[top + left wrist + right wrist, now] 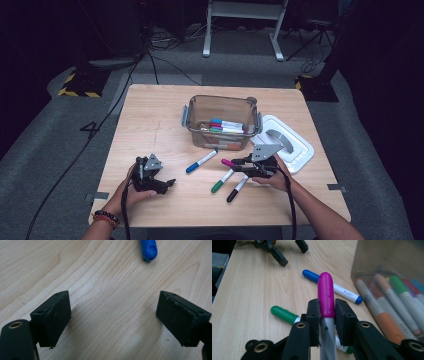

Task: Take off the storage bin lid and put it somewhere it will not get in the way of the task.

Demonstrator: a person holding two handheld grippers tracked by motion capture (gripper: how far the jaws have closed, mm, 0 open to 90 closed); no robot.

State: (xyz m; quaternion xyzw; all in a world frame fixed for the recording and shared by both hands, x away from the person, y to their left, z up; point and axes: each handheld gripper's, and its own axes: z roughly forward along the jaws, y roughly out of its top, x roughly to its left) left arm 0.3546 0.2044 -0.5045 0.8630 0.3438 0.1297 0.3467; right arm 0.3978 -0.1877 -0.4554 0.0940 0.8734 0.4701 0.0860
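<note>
The right gripper (pixel 327 322) has its fingers clamped on the pink marker (pixel 326 293), long axis in line with them, the bin (pixel 220 107) just ahead, while the left gripper (pixel 113 320), fingers apart, idles farther off over the tabletop (pixel 150 130).

Both forearms enter the high view from the six o'clock edge. The left hand (pixel 131 192), beaded bands at its wrist, holds the left gripper (pixel 169 183) low at about seven o'clock, nose turned toward three o'clock, its jaws standing wide apart with nothing between them. The right hand (pixel 277 180), at about five o'clock, aims the right gripper (pixel 233 162) toward nine o'clock, jaws clamped tight on a magenta-capped marker (pixel 326 293), grey plate uppermost.
</note>
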